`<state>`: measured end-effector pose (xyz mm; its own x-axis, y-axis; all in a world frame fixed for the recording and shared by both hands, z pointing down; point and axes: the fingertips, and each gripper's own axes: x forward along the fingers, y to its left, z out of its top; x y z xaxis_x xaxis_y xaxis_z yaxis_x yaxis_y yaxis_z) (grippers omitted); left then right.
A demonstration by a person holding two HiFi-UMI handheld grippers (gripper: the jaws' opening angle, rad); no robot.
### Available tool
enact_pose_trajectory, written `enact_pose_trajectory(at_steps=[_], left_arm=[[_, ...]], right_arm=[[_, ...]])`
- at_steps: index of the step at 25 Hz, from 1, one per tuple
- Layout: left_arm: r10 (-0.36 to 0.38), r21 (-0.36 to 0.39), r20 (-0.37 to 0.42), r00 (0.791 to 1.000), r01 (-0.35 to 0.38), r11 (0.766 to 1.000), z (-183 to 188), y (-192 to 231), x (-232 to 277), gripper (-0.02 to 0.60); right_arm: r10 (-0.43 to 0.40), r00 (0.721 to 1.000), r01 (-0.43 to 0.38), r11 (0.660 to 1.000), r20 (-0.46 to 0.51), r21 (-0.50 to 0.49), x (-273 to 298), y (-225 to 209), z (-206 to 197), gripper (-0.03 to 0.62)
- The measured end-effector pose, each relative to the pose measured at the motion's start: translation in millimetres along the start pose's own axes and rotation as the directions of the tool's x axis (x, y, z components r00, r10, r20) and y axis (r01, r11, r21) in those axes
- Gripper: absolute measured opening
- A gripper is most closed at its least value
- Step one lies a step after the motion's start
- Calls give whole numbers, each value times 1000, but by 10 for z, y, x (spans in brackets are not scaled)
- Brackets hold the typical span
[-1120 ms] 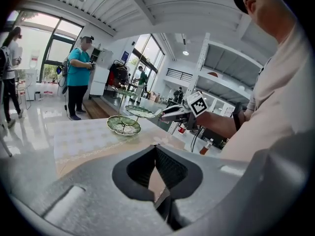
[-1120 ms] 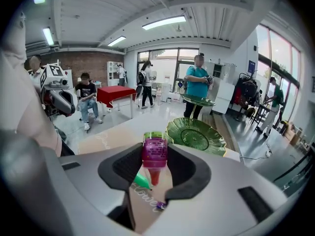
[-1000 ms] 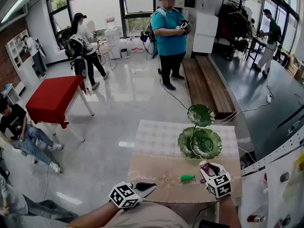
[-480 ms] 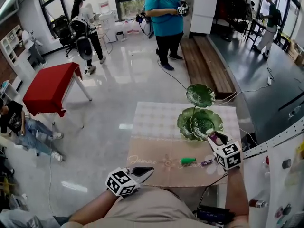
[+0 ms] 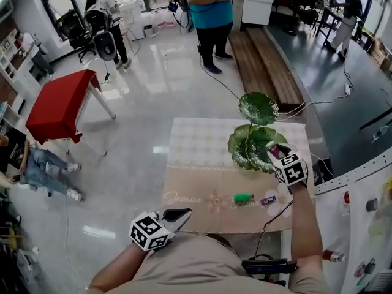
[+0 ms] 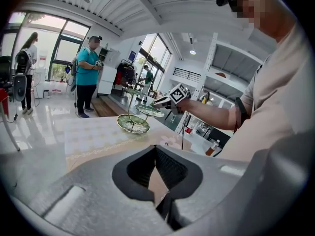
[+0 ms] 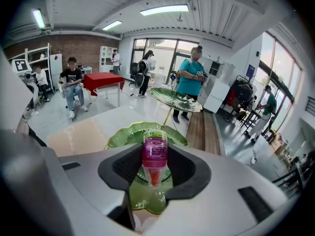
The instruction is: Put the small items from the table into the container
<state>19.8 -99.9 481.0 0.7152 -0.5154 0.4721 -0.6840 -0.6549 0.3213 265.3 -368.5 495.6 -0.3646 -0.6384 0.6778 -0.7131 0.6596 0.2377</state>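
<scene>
My right gripper is shut on a small purple bottle with a red tip. It holds the bottle just over the lower plate of a green two-tier leaf dish at the table's far right. A green item and a small purple item lie on the tan cloth nearer me. My left gripper hangs at the table's front edge, fingertips together with nothing in them. The left gripper view also shows the right gripper by the dish.
The dish's upper leaf plate stands on a stem above the lower one. A cable runs from my right arm across the table's near corner. People stand on the floor beyond, and a red table is far left.
My right gripper carried the purple bottle from beside the green item away from me to the green dish. The small purple item on the cloth came into view. The left gripper stayed put.
</scene>
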Motion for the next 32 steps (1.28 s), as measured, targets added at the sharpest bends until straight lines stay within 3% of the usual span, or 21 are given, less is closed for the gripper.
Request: enact_pose_trajectory(at_steps=[8, 13, 16, 18, 32], left_arm=[[47, -26, 2, 999, -47, 999, -71, 84, -192, 9], [58, -31, 12, 998, -57, 998, -86, 116, -228, 11], [54, -31, 11, 998, -53, 998, -92, 119, -231, 11], [49, -32, 9, 999, -48, 998, -97, 110, -232, 11], [-5, -8, 7, 1000, 5, 1000, -107, 34, -254, 11]], right_arm=[[-22, 995, 21, 1000, -98, -12, 343, -52, -268, 166], [-40, 993, 38, 999, -108, -26, 423, -69, -306, 167], [-48, 994, 48, 999, -94, -3, 425, -94, -300, 170], [-49, 996, 51, 998, -80, 21, 394, -111, -307, 212], [-110, 990, 104, 992, 92, 71, -275, -27, -10, 224]])
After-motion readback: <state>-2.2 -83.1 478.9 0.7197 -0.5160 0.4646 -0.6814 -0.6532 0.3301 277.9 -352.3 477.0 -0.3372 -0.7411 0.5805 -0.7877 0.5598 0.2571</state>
